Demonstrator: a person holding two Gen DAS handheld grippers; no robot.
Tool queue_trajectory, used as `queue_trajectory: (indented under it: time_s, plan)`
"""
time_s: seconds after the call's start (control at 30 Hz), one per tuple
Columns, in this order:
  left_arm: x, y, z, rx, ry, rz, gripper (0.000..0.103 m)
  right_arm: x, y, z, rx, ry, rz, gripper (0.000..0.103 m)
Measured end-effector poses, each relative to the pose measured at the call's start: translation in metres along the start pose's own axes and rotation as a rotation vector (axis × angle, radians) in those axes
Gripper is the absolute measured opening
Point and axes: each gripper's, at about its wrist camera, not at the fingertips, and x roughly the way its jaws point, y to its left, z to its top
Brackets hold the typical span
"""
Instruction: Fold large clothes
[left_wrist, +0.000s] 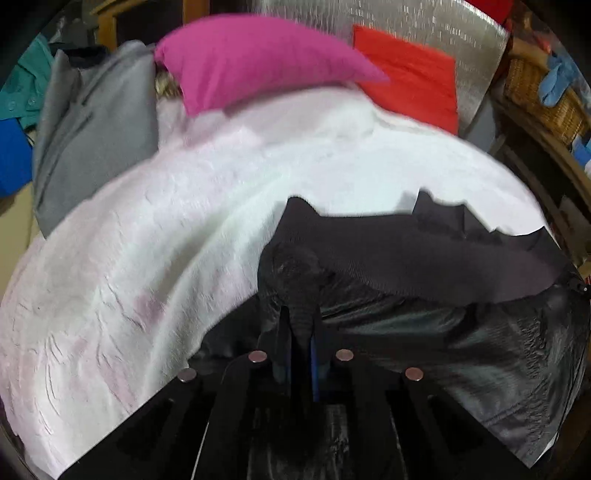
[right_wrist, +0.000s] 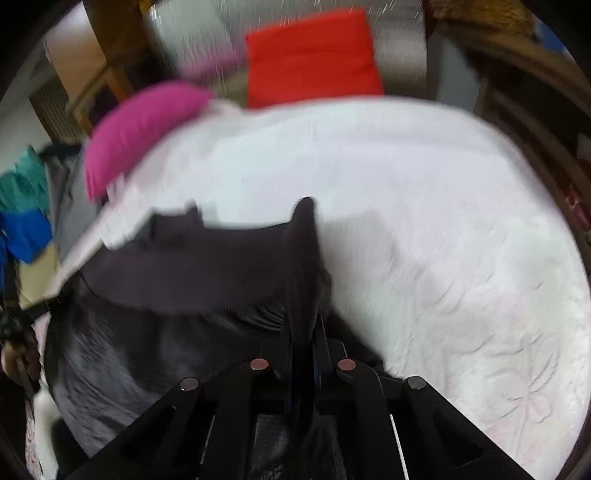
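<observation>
A large black garment (left_wrist: 424, 258) hangs stretched above a white embossed bedspread (left_wrist: 184, 221). My left gripper (left_wrist: 301, 325) is shut on the garment's left corner, black cloth bunched between its fingers. In the right wrist view the same black garment (right_wrist: 207, 266) spreads to the left, and my right gripper (right_wrist: 303, 325) is shut on its right corner, a peak of cloth sticking up past the fingertips. The ribbed band runs taut between the two corners, with shiny black lining hanging below. Both views are blurred.
A magenta pillow (left_wrist: 255, 59) and a red pillow (left_wrist: 410, 77) lie at the head of the bed. Grey cloth (left_wrist: 92, 140), teal and blue clothes (left_wrist: 14, 110) pile at the left. A wicker basket (left_wrist: 539, 96) stands at the right. The bedspread (right_wrist: 424, 221) stretches right.
</observation>
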Motion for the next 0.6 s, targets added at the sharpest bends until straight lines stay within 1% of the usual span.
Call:
queue_trajectory:
  time_s: [0.03, 0.07, 0.13, 0.17, 0.2, 0.23, 0.3, 0.33, 0.37, 0.4, 0.43, 0.47, 0.5, 0.53, 0.6]
  plan:
    - [-0.001, 0.003, 0.0, -0.01, -0.017, -0.007, 0.008, -0.001, -0.003, -0.001, -0.001, -0.014, -0.014, 0.007]
    - [0.007, 0.006, -0.002, -0.019, -0.007, -0.013, 0.009, 0.008, -0.008, -0.003, 0.007, 0.007, -0.033, 0.007]
    - [0.03, 0.009, -0.003, -0.042, 0.043, -0.015, 0.01, 0.034, -0.018, -0.013, 0.026, 0.061, -0.067, 0.007]
    - [0.036, 0.01, -0.004, -0.052, 0.056, -0.015, 0.011, 0.045, -0.021, -0.017, 0.049, 0.073, -0.071, 0.007]
    - [0.036, 0.01, -0.004, -0.052, 0.051, -0.009, 0.011, 0.049, -0.024, -0.021, 0.075, 0.075, -0.067, 0.008]
    - [0.034, 0.009, -0.003, -0.055, 0.046, 0.005, 0.014, 0.05, -0.026, -0.024, 0.102, 0.067, -0.068, 0.009]
    - [0.026, 0.004, -0.002, -0.032, 0.029, 0.029, 0.018, 0.044, -0.025, -0.025, 0.125, 0.051, -0.068, 0.011]
    - [0.019, 0.001, -0.001, -0.014, 0.014, 0.038, 0.021, 0.035, -0.023, -0.025, 0.128, 0.036, -0.066, 0.012]
    - [0.009, 0.0, -0.002, -0.005, -0.008, 0.043, 0.026, 0.027, -0.019, -0.025, 0.124, 0.019, -0.084, 0.023]
    - [0.0, 0.0, -0.002, -0.005, -0.026, 0.056, 0.031, 0.017, -0.019, -0.027, 0.12, 0.001, -0.099, 0.04]
    - [-0.011, 0.001, -0.003, -0.009, -0.049, 0.074, 0.041, 0.006, -0.015, -0.029, 0.116, -0.026, -0.113, 0.062]
    - [-0.027, 0.001, -0.006, -0.016, -0.091, 0.09, 0.048, -0.012, -0.008, -0.032, 0.108, -0.075, -0.125, 0.068]
    - [-0.038, 0.001, -0.008, -0.017, -0.119, 0.097, 0.051, -0.023, -0.002, -0.034, 0.099, -0.103, -0.126, 0.069]
    - [-0.052, -0.002, -0.012, -0.015, -0.156, 0.108, 0.054, -0.032, 0.006, -0.034, 0.085, -0.122, -0.109, 0.069]
    - [-0.072, -0.011, -0.02, -0.003, -0.198, 0.094, 0.055, -0.048, 0.026, -0.041, 0.055, -0.149, -0.063, 0.069]
